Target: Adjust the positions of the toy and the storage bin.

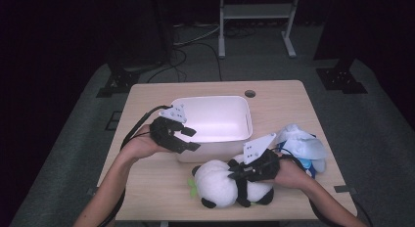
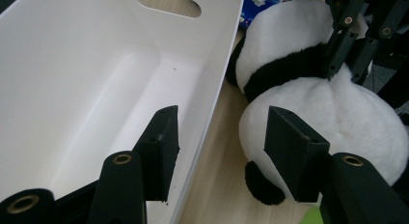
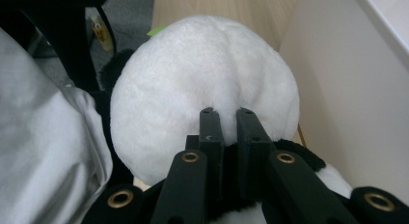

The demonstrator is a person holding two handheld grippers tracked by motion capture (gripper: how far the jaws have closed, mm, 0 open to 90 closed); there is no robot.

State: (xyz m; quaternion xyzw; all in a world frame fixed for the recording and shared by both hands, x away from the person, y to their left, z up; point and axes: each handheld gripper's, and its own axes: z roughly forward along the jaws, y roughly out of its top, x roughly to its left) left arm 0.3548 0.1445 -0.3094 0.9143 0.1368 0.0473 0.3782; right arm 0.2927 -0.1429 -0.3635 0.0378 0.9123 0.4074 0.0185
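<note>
Item, near edge of pale wooden bench (image 1: pixel 147 197): black-and-white plush panda toy (image 1: pixel 222 185), lying on its side just in front of the tub.
Right claw (image 1: pixel 234 173): clenched on the panda's neck, pads nearly together, a fold of white plush pinched between them.
Step in hand, by judgement: grasp made, lift not yet begun.
Item, right of panda: crumpled pale-blue and white soft toy (image 1: pixel 301 144), resting on bench, untouched.
Left claw (image 1: pixel 192 139): released, jaws half apart, nothing between them, hanging over the tub's near left corner.
Item, bench centre: white rectangular plastic tub (image 1: pixel 243 131), open-topped, nothing in it.
Next move, by judgement: raise panda clear of the near tub wall, carry over the rim, lower inside, then release; left claw free for steadying the tub.
</note>
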